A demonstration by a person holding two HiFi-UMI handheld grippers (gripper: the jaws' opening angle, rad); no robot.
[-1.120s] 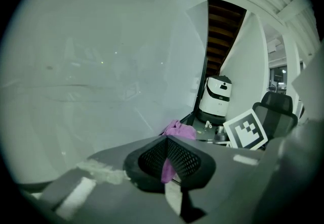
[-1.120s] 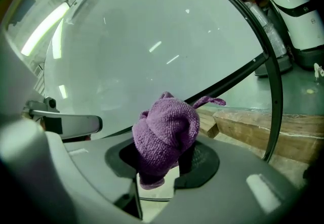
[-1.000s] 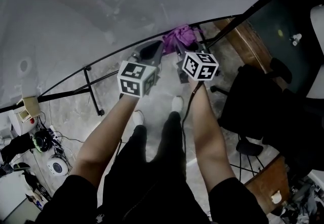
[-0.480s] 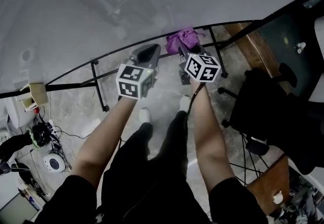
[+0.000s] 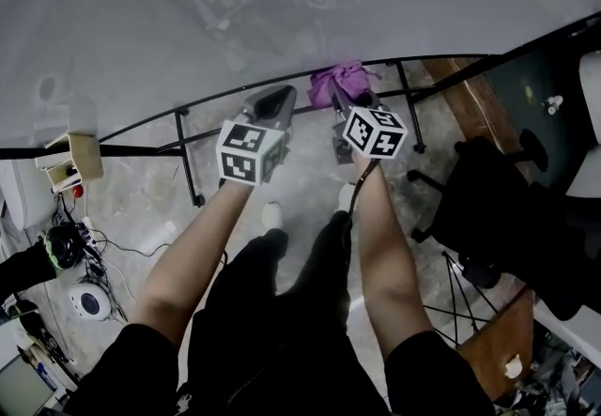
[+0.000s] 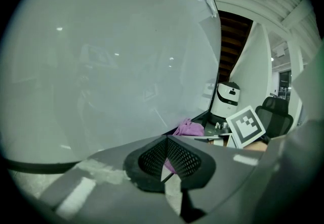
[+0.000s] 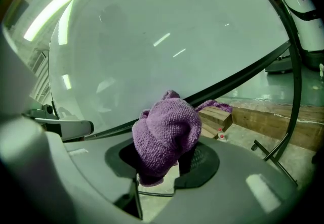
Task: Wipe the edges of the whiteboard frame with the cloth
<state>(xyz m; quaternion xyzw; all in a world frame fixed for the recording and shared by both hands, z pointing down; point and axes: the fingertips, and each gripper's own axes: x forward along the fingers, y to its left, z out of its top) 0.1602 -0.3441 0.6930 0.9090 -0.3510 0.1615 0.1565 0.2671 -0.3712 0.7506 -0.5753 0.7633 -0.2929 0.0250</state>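
The right gripper [image 7: 164, 166] is clamped on the bunched purple cloth [image 7: 166, 134]. The cloth rises out of the jaws and appears to meet the black bottom edge of the whiteboard frame [image 7: 243, 73]. The left gripper [image 6: 166, 156] has its jaws drawn together on nothing and hovers just beside, aimed at the whiteboard [image 5: 282, 10] face. The step in hand looks like the wipe along the lower frame rail. The next move calls for pressing the cloth to the rail and sliding it sideways toward a corner, then up the side edge, with a firm pinch so the cloth does not slip.
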